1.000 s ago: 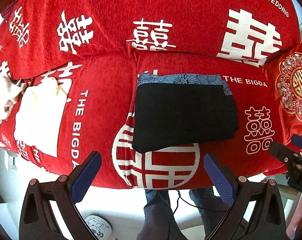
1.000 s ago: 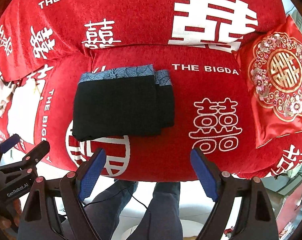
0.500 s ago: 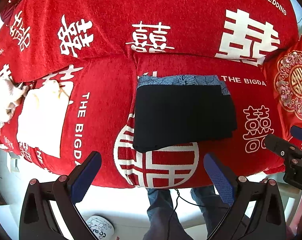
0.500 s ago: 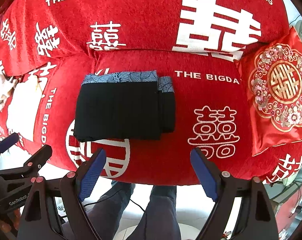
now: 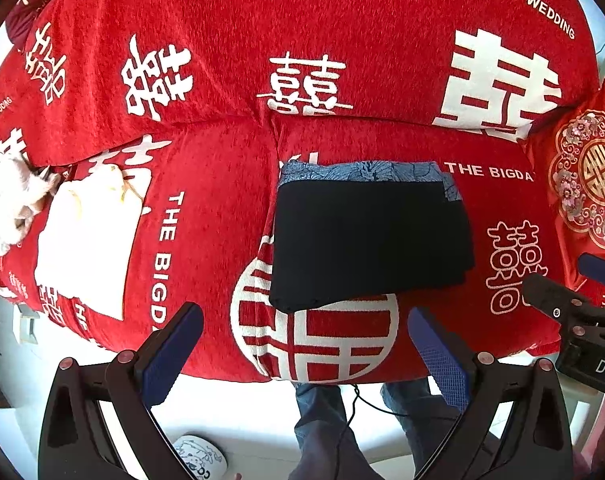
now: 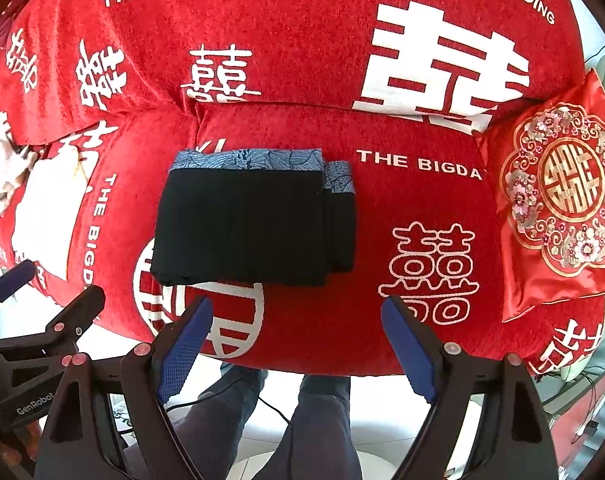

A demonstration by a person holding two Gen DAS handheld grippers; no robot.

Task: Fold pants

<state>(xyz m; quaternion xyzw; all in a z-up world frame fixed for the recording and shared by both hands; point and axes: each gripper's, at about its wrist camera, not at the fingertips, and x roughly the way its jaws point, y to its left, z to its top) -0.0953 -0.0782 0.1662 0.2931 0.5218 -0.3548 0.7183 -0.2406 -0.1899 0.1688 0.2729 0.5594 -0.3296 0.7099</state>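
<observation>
— Pants (image 6: 246, 224) on the sofa seat (image 6: 382, 320): where, and how will they handle?

— Near its front edge, left of middle, folded into a flat black rectangle, the blue-patterned waistband (image 6: 248, 160) toward the backrest. Soft, light, limp cloth; layers likely slide, so pinch all of them at a front corner.

— Grippers?

— Left gripper (image 5: 302, 344) and right gripper (image 6: 296, 340) both hang spread wide and empty over the front edge.

— Fabric?

— Finely ribbed, perhaps; the lens blurs it. The cover looks plush.
</observation>
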